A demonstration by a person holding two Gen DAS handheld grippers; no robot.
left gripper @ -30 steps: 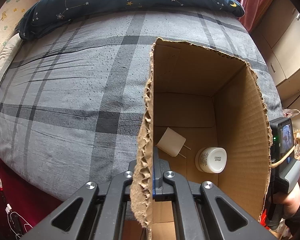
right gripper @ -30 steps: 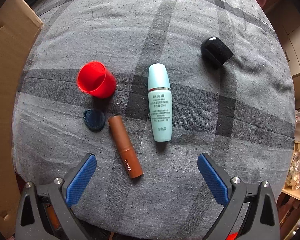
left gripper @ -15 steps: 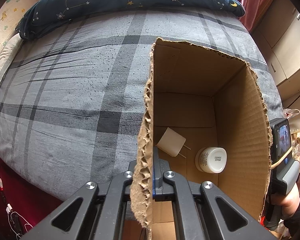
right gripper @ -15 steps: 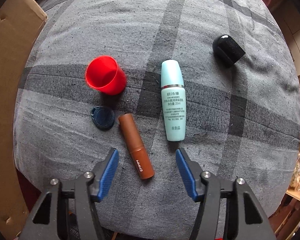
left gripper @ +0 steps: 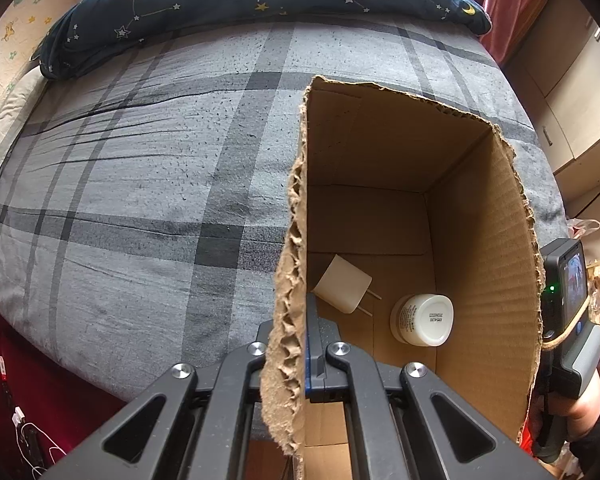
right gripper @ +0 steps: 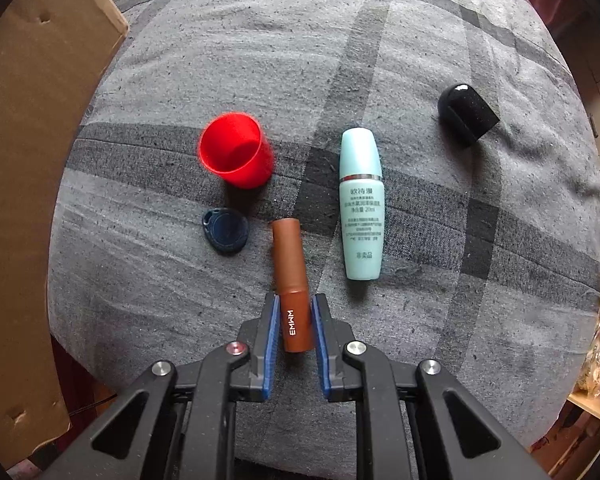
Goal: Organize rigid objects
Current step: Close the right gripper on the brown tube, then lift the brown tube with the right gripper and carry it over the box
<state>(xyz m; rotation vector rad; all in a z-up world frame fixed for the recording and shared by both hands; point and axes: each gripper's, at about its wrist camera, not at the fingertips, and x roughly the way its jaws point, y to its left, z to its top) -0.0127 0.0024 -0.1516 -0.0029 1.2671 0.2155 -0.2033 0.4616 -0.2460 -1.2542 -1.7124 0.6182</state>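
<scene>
1. The left gripper is clamped shut on the torn wall of the box, which stands on the bed. A white plug and a white jar lie on the box floor.
2. In the right view, the box is at the left edge, with a red cup and a blue tag near it.
3. The right gripper is closed on the lower end of the brown tube, blue pads pressing both sides.
4. A teal bottle lies just right of the tube; a black cap sits well apart.
5. The grip is near the tube's end, so it should probably be lifted straight and kept level so it does not pivot, clear of the bottle and tag.
6. Likely next: carry it left over the rim and release low, away from the jar, while the left gripper steadies the box.
</scene>
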